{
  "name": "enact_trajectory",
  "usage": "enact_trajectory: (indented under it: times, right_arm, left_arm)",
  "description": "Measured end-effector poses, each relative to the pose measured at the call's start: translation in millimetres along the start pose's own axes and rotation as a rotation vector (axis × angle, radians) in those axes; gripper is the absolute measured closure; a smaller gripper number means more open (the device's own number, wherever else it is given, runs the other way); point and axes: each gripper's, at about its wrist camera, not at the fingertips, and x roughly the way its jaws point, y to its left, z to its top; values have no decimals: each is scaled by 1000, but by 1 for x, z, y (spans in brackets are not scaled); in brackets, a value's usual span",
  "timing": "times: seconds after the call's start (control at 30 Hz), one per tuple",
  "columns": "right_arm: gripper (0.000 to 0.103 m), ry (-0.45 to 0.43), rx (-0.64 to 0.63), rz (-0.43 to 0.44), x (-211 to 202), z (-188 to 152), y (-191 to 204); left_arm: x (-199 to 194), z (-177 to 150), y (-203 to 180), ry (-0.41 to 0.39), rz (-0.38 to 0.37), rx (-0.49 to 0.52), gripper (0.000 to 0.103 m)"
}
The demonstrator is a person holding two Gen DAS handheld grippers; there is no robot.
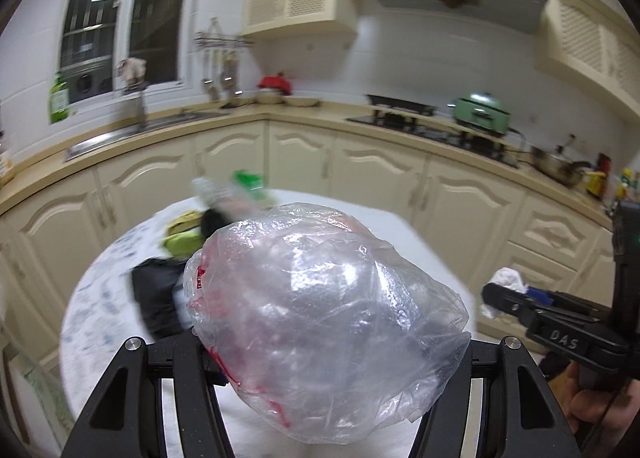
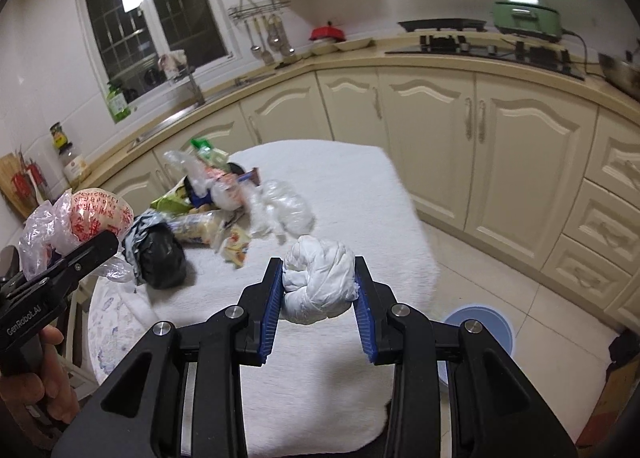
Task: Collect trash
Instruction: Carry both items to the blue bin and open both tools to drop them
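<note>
tongs both loaded. right gripper (image 2: 319, 290) has its blue pads (image 2: 270, 314) clamped on a white wad (image 2: 318, 280), held above the table (image 2: 340, 186). left gripper (image 2: 94, 248) is closed on a crumpled clear bag (image 1: 320, 306) with red print, off the table's left edge. remaining trash pile (image 2: 208, 210) lies on the table's far left: black bag (image 2: 162, 258), wrappers, clear plastic. blue bin (image 2: 486, 322) on floor, right.

"DAS" on right gripper (image 1: 506, 300) body; "GenRobot.AI" on left gripper (image 2: 94, 248) body. Red print on its plastic bag (image 2: 96, 218) unreadable.
</note>
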Motion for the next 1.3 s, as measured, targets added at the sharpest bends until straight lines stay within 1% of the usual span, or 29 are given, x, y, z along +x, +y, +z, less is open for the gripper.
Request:
enact_trajectory:
  times: [0.03, 0.13, 0.3, 0.43, 0.53, 0.6, 0.7, 0.73, 0.77, 0.87, 1.0, 1.1, 1.2, 1.27, 1.3]
  right_arm:
    - [69, -9, 14, -11, -4, 1, -10]
    - [69, -28, 46, -41, -16, 4, -36]
    - [69, -46, 99, -113, -31, 4, -85]
    - [69, -32, 169, -181, -32, -4, -136]
    - [69, -7, 212, -218, -23, -11, -168]
    - [69, 14, 241, -232, -14, -16, -189]
    - [69, 47, 284, -235, 1, -23, -218]
    - [69, 66, 303, -236, 11, -27, -230]
    - [69, 78, 316, -233, 17, -29, -237]
    - [69, 120, 362, -229, 42, -37, -264]
    - [69, 168, 426, -214, 70, -49, -296]
    - [69, 199, 459, -204, 88, -57, -312]
    - [69, 230, 487, -191, 105, -63, -324]
    - [67, 240, 508, -185, 112, -67, -331]
    - [67, 244, 516, -180, 115, -69, -334]
  left_arm:
    - [7, 5, 1, 0, -13, 7, 45]
    - [20, 6, -24, 4, -80, 37, 45]
    - [64, 16, -46, 44, -172, 84, 45]
    - [105, 9, -74, 118, -252, 112, 45]
    - [146, 18, -84, 176, -282, 133, 45]
    - [174, 13, -95, 224, -301, 146, 45]
    - [215, 20, -116, 286, -315, 165, 45]
    - [232, 23, -125, 313, -317, 171, 45]
    - [250, 19, -131, 341, -319, 178, 45]
    - [304, 27, -162, 413, -315, 196, 45]
    - [368, 25, -182, 503, -303, 199, 45]
    - [408, 25, -192, 550, -288, 197, 45]
    - [434, 23, -206, 584, -282, 199, 43]
    - [454, 25, -212, 600, -259, 209, 39]
    - [464, 28, -210, 604, -250, 210, 34]
